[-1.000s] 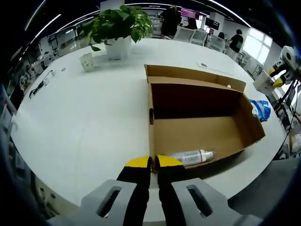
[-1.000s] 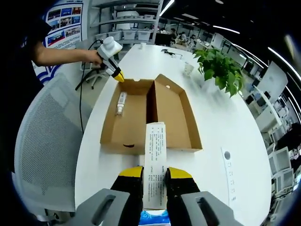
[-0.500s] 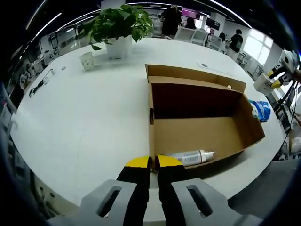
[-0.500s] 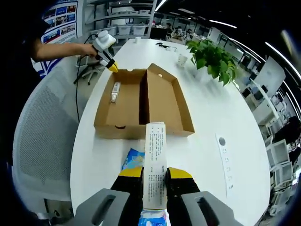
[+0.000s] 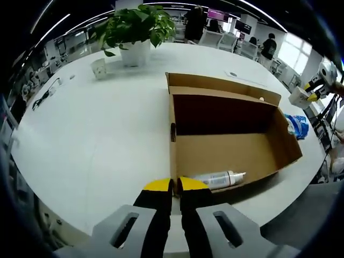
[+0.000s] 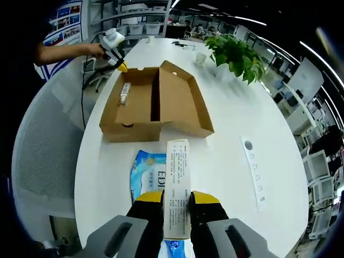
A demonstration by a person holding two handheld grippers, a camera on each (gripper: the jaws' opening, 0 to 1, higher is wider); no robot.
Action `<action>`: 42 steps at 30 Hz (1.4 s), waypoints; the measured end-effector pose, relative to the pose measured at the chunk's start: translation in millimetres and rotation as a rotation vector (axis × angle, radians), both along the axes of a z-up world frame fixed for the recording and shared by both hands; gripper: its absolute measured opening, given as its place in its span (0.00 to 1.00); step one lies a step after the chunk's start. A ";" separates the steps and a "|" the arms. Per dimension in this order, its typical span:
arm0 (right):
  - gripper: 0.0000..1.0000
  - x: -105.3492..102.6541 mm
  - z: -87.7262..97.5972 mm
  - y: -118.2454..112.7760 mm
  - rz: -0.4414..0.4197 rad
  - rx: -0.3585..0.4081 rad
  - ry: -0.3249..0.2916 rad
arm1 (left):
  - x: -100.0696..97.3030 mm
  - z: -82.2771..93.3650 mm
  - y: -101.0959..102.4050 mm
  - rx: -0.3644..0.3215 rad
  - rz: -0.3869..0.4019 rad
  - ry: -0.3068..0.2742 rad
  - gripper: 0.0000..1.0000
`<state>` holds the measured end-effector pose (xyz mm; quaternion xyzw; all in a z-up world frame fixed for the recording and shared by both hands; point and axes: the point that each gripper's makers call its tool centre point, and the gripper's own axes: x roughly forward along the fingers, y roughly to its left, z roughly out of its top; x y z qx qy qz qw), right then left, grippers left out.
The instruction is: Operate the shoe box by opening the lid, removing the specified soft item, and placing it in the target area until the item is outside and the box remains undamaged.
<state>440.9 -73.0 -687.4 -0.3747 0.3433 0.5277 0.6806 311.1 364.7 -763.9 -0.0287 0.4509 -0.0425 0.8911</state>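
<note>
Blue soft plastic tissue pack [image 6: 149,174] lies on white table [image 6: 226,140], outside open brown cardboard shoe box [image 6: 153,105]. Judged light, squashy, slippery; best pinched edgewise. Right gripper [image 6: 176,196] is clamped on a white printed card [image 6: 177,185]; left gripper [image 5: 175,185] is closed, empty.

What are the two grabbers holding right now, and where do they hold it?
The right gripper pinches a white printed carton at its near end, above a blue soft pack on the table. The left gripper is shut at the shoe box wall, holding nothing visible.
</note>
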 end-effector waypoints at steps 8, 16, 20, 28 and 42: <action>0.14 11.3 -9.9 -22.8 -0.027 -0.026 0.004 | 0.4 -0.5 0.5 -0.002 0.003 0.002 0.02; 0.14 18.6 -22.6 -43.6 -0.042 -0.056 0.004 | 0.0 -1.1 0.3 0.000 0.000 0.001 0.02; 0.14 20.7 -29.9 -53.2 -0.042 -0.078 0.005 | -0.4 -1.2 0.0 -0.002 0.000 0.004 0.02; 0.14 26.1 -43.8 -71.9 -0.053 -0.104 0.014 | -1.5 -1.3 -0.4 -0.005 0.002 0.009 0.02; 0.14 31.4 -63.7 -96.4 -0.053 -0.156 0.032 | -1.5 -1.6 -0.3 -0.002 0.003 0.016 0.02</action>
